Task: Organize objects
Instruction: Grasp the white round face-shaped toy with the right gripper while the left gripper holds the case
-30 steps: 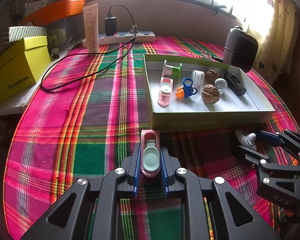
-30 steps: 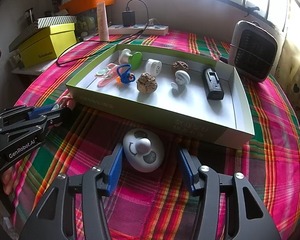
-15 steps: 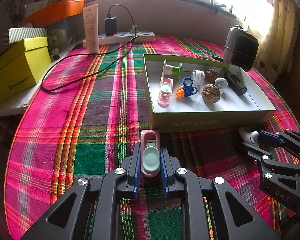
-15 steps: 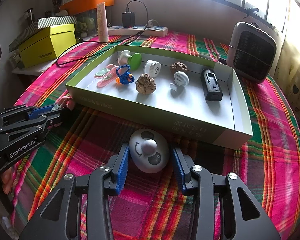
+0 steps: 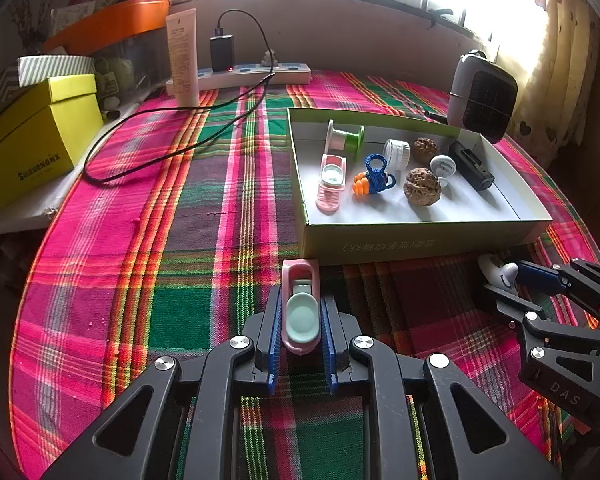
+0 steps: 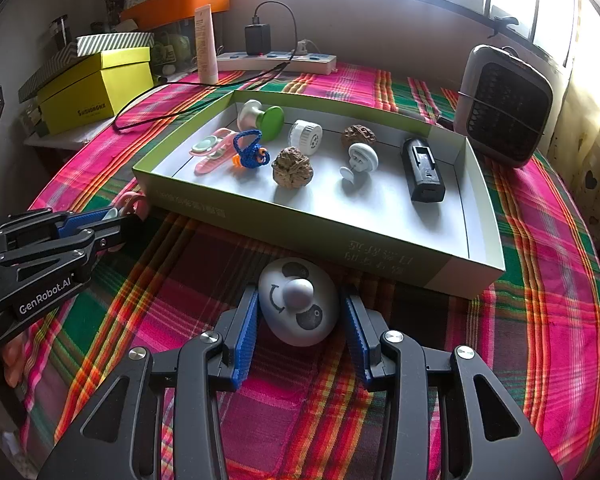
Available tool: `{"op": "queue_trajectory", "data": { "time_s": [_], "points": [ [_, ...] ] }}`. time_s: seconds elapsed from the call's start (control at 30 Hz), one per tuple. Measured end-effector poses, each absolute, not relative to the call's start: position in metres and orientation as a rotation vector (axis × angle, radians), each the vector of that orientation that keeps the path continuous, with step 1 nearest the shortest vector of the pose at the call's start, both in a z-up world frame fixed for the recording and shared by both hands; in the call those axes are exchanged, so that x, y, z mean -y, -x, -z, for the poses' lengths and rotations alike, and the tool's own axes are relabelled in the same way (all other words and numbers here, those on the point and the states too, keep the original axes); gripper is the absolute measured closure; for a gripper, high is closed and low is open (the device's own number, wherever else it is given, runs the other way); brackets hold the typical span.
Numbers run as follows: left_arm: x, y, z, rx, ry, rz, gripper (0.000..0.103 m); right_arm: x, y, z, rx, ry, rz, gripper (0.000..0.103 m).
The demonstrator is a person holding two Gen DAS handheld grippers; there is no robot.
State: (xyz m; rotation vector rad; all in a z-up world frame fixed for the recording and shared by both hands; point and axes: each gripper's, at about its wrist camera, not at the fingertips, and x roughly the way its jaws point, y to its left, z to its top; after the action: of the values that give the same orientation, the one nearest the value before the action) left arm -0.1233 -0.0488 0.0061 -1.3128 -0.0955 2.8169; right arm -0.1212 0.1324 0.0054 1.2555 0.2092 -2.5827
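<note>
Your left gripper (image 5: 300, 320) is clamped on a pink clip (image 5: 300, 304) at the tablecloth's near edge. Your right gripper (image 6: 300, 316) straddles a white egg-shaped toy (image 6: 298, 306), pads not visibly touching. Next, lift both over the near wall of the box (image 6: 340, 248), clear of the walnut (image 6: 292, 168).
</note>
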Motion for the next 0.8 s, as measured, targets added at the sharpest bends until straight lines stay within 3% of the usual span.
{"op": "queue_trajectory", "data": {
  "time_s": [0.8],
  "points": [
    [0.040, 0.114, -0.008, 0.066, 1.304, -2.792, 0.087, -0.138, 0.113, -0.010, -0.177, -1.227, 2.591, 0.062]
  ]
}}
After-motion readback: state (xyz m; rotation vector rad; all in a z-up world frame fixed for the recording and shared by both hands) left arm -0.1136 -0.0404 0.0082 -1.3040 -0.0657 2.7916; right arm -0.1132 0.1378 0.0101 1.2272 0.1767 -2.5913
